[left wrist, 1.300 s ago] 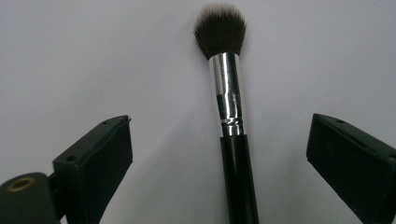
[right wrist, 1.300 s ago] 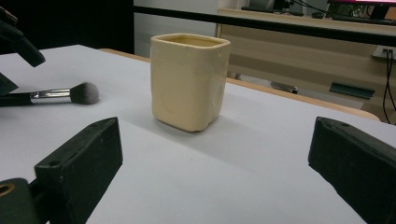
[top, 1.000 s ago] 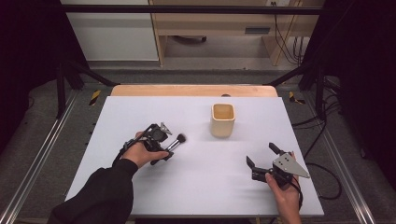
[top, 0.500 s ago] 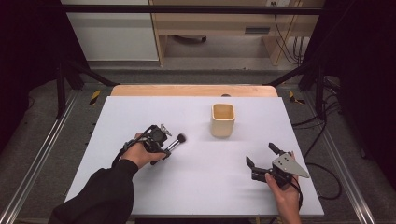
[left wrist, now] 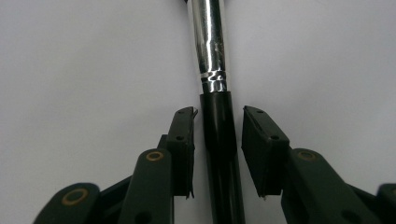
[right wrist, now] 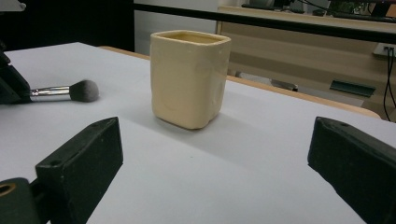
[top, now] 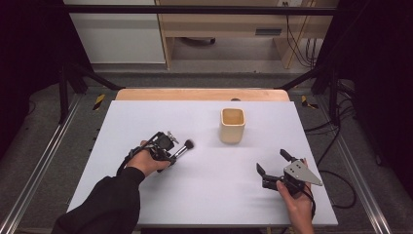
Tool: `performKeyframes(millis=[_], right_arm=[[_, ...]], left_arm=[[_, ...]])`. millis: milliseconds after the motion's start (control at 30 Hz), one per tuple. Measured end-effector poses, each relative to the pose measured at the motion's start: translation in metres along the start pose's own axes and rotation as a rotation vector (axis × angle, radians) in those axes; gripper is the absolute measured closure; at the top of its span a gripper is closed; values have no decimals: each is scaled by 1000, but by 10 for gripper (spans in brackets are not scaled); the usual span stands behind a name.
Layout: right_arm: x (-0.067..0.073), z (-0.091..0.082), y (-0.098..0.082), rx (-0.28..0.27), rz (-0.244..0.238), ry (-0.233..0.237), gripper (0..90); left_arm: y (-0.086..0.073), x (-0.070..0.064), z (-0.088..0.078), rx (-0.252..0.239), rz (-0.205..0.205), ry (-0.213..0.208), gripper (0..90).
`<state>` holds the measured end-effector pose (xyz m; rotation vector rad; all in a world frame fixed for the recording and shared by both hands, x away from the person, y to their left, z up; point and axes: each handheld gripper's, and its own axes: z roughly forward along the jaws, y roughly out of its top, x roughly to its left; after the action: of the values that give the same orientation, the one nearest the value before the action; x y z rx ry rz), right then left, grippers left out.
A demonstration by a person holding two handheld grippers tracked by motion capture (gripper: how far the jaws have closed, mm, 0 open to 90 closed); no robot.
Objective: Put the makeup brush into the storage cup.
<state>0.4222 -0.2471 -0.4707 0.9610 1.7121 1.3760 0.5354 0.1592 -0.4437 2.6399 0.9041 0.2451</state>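
Your right tongs [right wrist: 219, 177] stand with both black jaws wide apart, low over the white tabletop [right wrist: 196, 177], with nothing between them. Straight ahead of you, framed by the gap, a cream square-sided cup [right wrist: 189, 77] stands upright on the tabletop, its mouth open to the top. To its left lies a makeup brush [right wrist: 70, 91], flat on the surface, its dark grey bristle head pointing toward the cup and well apart from it. The brush's silver ferrule runs left into a black shape at the picture's edge.
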Motion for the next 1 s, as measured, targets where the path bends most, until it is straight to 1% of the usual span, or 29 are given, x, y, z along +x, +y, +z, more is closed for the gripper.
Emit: performKeyframes(millis=[67, 200, 233, 367, 400, 433, 467, 533, 567, 633, 700, 733, 767, 800, 833, 867, 900, 933, 967, 1000], right_arm=[[0, 0, 0, 1, 0, 0, 34], [0, 0, 0, 2, 1, 0, 34], [0, 0, 0, 2, -1, 0, 34], [0, 0, 0, 5, 1, -2, 34], [0, 0, 0, 6, 1, -2, 34], [0, 0, 0, 6, 1, -2, 34], [0, 0, 0, 6, 1, -2, 34], [0, 0, 0, 5, 1, -2, 34], [0, 0, 0, 6, 0, -3, 34], [0, 0, 0, 6, 1, -2, 34], [0, 0, 0, 8, -1, -3, 34], [0, 0, 0, 9, -1, -3, 34], [0, 0, 0, 9, -2, -3, 34], [0, 0, 0, 9, -2, -3, 34], [0, 0, 0, 7, -2, -2, 34], [0, 0, 0, 9, -3, -3, 35], [0, 0, 0, 10, -5, -3, 34], [0, 0, 0, 10, -5, -3, 34], [1, 1, -1, 11, -6, -4, 34], [1, 1, -1, 11, -6, -4, 34]], left_arm=[[0, -1, 1, 3, -5, -6, 669], [-1, -1, 3, 5, -7, -2, 712], [-1, -1, 3, 11, 0, -2, 715], [-2, -2, 3, 8, 2, -2, 742], [-2, -2, 3, 5, 11, 4, 742], [-2, -2, 3, 5, 11, 4, 743], [-3, -3, 2, 1, 28, 9, 743], [-4, -4, 2, -5, 30, 10, 744], [-6, -5, 1, -12, 40, 11, 744], [-7, -5, 1, -17, 43, 9, 744], [-12, -6, -1, -47, 43, 21, 745], [-12, -6, -1, -47, 43, 21, 744], [-15, -6, -4, -71, 40, 29, 745], [-15, -6, -4, -71, 40, 29, 744], [-16, -6, -6, -91, 38, 29, 744], [-17, -6, -8, -99, 40, 30, 744], [-18, -7, -9, -119, 31, 28, 744], [-18, -7, -11, -122, 38, 30, 744], [-20, -9, -15, -151, 33, 33, 744], [-20, -9, -15, -151, 33, 33, 744]])
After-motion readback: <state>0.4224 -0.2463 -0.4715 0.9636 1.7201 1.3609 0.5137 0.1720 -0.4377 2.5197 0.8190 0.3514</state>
